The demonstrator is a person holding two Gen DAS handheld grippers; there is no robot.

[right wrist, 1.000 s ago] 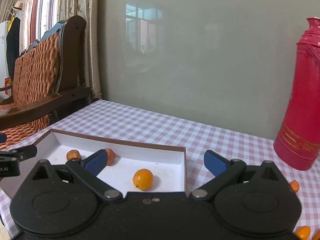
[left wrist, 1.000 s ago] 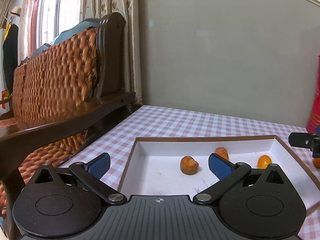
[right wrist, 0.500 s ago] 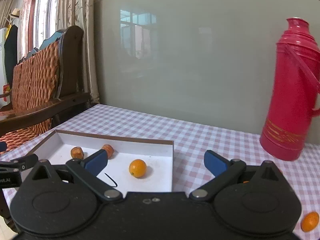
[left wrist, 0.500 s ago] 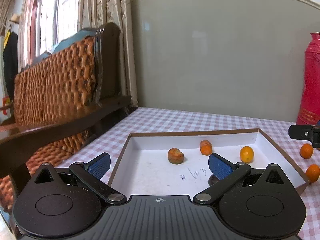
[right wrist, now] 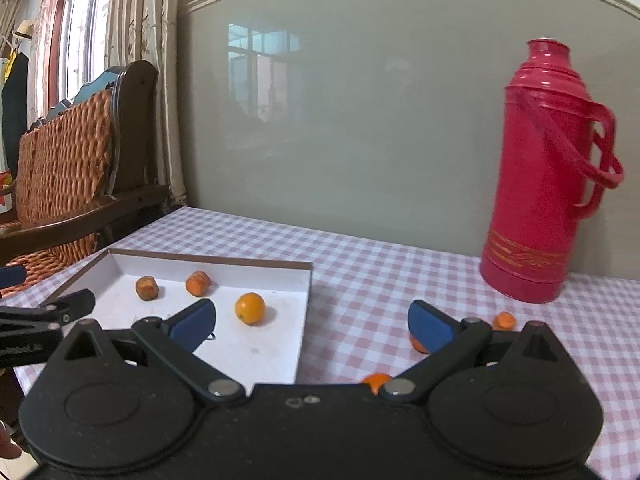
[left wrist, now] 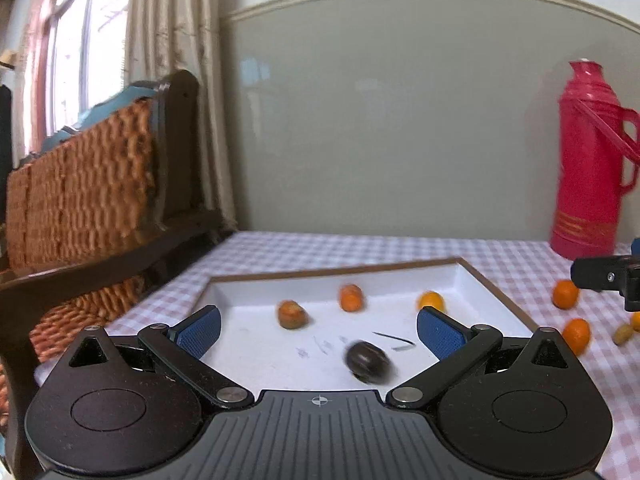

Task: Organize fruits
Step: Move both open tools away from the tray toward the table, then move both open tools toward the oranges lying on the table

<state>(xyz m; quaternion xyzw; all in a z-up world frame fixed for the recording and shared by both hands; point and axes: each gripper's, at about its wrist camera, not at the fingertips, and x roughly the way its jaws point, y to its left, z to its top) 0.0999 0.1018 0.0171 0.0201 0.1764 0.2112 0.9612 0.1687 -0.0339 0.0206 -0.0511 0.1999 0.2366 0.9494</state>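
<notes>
Both grippers have pulled back and risen since the earlier frames, so more of the tray (left wrist: 496, 292) and the flask (right wrist: 536, 184) now shows, and a dark fruit (left wrist: 367, 361) that was hidden a second ago now lies blurred on the tray floor, near its front edge. The left gripper (left wrist: 319, 326) hangs over that front edge, jaws wide apart and empty. The right gripper (right wrist: 312, 324) sits off the tray's right side, jaws equally wide and holding nothing.

Inside the tray lie three orange fruits: one round (right wrist: 250, 308), two stubbier (right wrist: 197, 283) (right wrist: 147, 287) toward the far wall. More fruit (left wrist: 565, 294) lies loose on the cloth right of the tray, between it and the flask.

These fruits look small, light and smooth-skinned, probably soft enough to bruise. Being round, they would likely roll or squirt out of a pinch. Best taken across the widest middle, pads flat on opposite sides, with gentle pressure.
</notes>
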